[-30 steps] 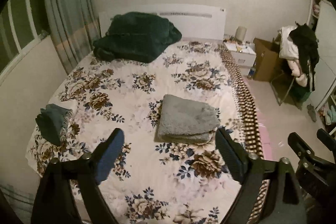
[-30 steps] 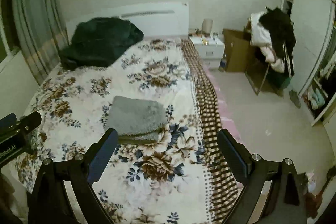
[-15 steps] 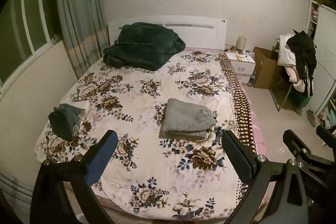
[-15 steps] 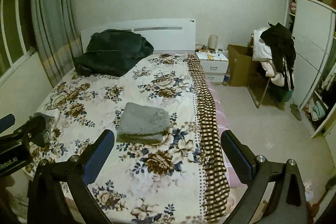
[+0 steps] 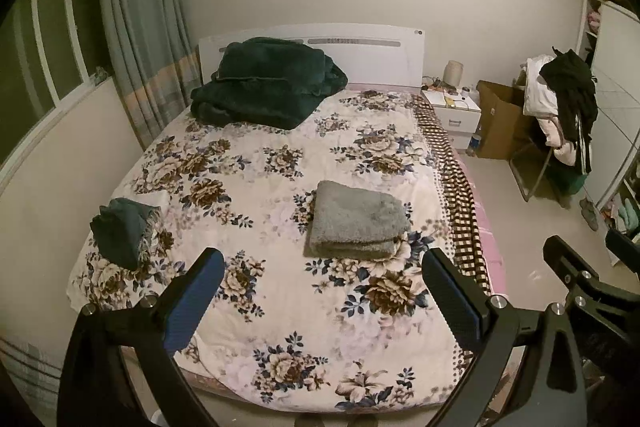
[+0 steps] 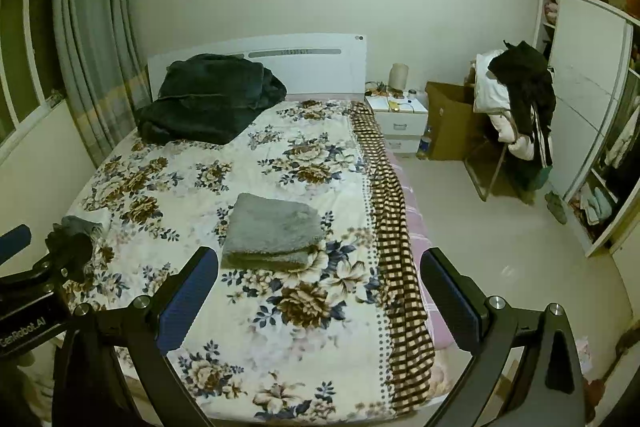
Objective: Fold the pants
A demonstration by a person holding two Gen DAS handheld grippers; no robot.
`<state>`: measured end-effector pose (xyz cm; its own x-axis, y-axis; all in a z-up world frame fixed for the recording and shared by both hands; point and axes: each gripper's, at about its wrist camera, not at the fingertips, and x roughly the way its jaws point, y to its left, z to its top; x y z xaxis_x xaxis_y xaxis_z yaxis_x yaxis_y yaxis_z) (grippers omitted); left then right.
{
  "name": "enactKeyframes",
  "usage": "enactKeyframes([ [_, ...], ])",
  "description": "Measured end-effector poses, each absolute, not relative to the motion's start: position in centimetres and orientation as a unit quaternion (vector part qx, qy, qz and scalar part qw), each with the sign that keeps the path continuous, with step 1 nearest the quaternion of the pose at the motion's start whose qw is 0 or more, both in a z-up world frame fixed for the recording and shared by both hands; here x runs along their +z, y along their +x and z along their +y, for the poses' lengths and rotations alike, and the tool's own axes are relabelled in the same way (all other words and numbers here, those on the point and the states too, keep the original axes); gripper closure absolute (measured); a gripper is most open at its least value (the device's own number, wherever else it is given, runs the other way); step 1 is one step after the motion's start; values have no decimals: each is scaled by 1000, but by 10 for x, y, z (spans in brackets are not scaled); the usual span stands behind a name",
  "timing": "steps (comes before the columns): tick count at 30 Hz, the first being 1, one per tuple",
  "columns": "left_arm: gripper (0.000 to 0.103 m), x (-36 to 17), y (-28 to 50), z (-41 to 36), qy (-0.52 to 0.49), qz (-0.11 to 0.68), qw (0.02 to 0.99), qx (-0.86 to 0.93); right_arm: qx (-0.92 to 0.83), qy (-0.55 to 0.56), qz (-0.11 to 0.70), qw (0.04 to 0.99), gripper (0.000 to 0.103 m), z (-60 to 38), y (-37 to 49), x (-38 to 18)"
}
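Lying folded in a neat grey stack, the pants (image 5: 358, 219) sit on the floral bedspread (image 5: 256, 307), right of the bed's middle and just inside the checkered blanket (image 5: 456, 195) that drapes over the right-hand edge. Judging by that compact shape, the folding looks finished or nearly so. Both tools hang over the foot of the bed, well apart from the stack: the left gripper (image 5: 324, 291) has its fingers spread wide with nothing between them, and the right gripper (image 6: 320, 287) is equally wide and empty.

Risk, as I read it, comes mostly from any return to the stack. A single finger dragged across the plush top layer could peel it back and undo the fold, and a pinch at one corner would likely lift only the upper layers. Pushing the stack rightward could slide it onto the checkered blanket and off the mattress side.

Open room is generous: bare bedspread surrounds the stack on every side. A small dark folded garment (image 5: 120, 231) rests near the left edge, and a dark green blanket (image 5: 264, 91) is heaped by the headboard (image 5: 376, 55), both well clear. Right of the bed, open floor runs to the nightstand (image 5: 454, 111) and a clothes-laden chair (image 5: 560, 115).
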<state>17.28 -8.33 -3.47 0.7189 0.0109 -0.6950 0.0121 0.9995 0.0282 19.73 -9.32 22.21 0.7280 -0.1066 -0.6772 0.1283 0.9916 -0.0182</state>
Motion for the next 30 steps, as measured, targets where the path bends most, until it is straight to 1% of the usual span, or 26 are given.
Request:
enactKeyframes([
  [30, 2, -27, 171, -82, 8, 369, 930, 9, -51, 9, 368, 928, 0, -87, 208, 222],
])
